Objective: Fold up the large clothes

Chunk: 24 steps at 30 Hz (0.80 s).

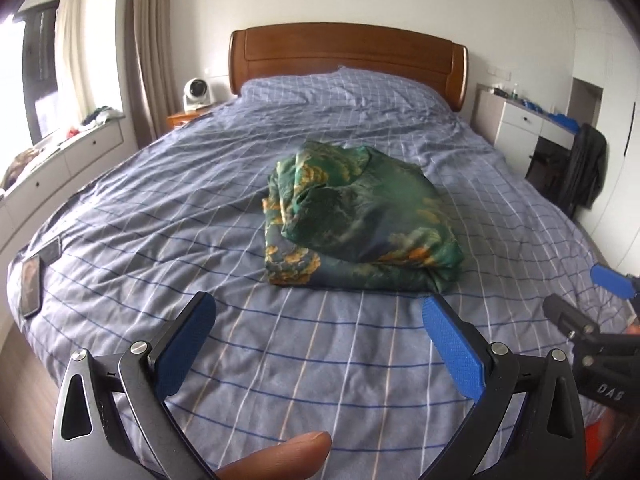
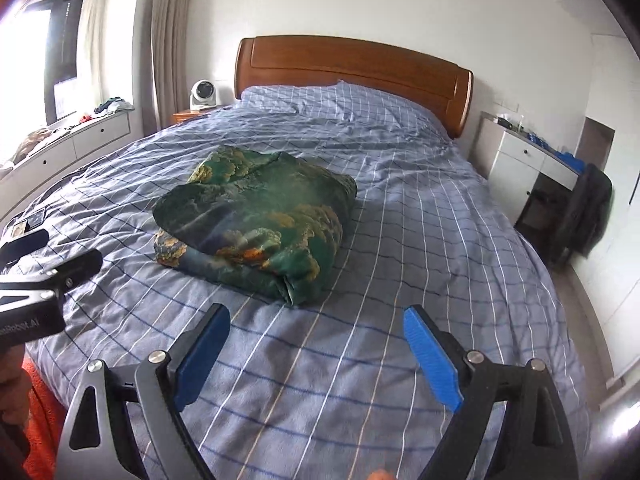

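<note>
The green and gold patterned garment (image 1: 362, 216) lies folded into a compact bundle on the bed (image 1: 160, 208), roughly at the centre of the mattress. In the left wrist view it sits at twelve o'clock from the left gripper (image 1: 320, 312); in the right wrist view it sits at about eleven o'clock from the right gripper (image 2: 318, 320). The bundle shows several stacked layers, its upper surface rumpled and uneven.

Left gripper: jaws stand wide apart, nothing between them, blue pads clear of the garment and above bare checked bedding. A fingertip (image 1: 280, 454) shows at six o'clock at the bottom edge of that view.

Right gripper: jaws likewise spread wide and empty, well short of the bundle. In the left wrist view it enters at three o'clock, one blue pad (image 1: 610, 278) visible. In the right wrist view the left gripper enters at nine o'clock.

Surroundings: a wooden headboard (image 1: 348, 60) stands at twelve o'clock behind the pillow end. A small white fan (image 1: 197, 94) sits on a bedside stand at ten o'clock. Two dark flat devices (image 1: 38, 268) lie on the bedding at nine o'clock, near the mattress edge. A white desk (image 1: 520, 120) with a dark garment (image 1: 586, 164) draped over a chair stands at two o'clock. A curtain (image 1: 150, 40) hangs at eleven o'clock.
</note>
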{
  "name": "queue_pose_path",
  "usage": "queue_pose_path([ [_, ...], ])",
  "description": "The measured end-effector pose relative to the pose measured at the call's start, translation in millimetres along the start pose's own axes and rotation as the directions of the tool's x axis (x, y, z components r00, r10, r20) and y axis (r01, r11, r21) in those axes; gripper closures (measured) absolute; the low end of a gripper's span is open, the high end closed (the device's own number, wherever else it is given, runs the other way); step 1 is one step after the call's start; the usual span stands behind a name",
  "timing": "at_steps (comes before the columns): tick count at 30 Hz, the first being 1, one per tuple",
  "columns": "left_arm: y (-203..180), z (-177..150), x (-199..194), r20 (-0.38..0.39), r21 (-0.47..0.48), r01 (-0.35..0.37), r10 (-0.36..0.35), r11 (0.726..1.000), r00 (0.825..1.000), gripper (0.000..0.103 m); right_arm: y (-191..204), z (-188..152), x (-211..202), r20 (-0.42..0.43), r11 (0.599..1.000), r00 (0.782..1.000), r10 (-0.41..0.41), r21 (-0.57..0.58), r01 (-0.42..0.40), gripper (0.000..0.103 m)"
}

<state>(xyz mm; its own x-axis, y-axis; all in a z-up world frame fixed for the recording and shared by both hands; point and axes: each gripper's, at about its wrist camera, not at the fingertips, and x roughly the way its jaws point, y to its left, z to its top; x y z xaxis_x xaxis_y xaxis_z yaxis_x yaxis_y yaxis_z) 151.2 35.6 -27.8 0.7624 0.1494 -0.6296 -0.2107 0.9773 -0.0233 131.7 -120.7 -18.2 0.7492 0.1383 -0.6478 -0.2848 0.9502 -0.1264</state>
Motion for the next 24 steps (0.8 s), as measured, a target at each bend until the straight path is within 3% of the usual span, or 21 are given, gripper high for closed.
queue_pose_path([
  [7, -7, -9, -8, -0.047, 0.054, -0.02, 0.023, 0.998, 0.999, 0.0, 0, -11, -15, -0.036, 1.0, 0.999, -0.001, 0.02, 0.002, 0.013],
  [11, -12, -13, -14, -0.03, 0.091, -0.056, 0.059, 0.994, 0.998, 0.0, 6, -12, -20, -0.051, 0.999, 0.999, 0.009, 0.034, -0.008, 0.013],
  [24, -19, -15, -12, -0.053, 0.078, -0.044, 0.048, 0.996, 0.997, 0.0, 8, -12, -30, -0.043, 0.999, 0.998, -0.04, 0.033, 0.041, 0.013],
])
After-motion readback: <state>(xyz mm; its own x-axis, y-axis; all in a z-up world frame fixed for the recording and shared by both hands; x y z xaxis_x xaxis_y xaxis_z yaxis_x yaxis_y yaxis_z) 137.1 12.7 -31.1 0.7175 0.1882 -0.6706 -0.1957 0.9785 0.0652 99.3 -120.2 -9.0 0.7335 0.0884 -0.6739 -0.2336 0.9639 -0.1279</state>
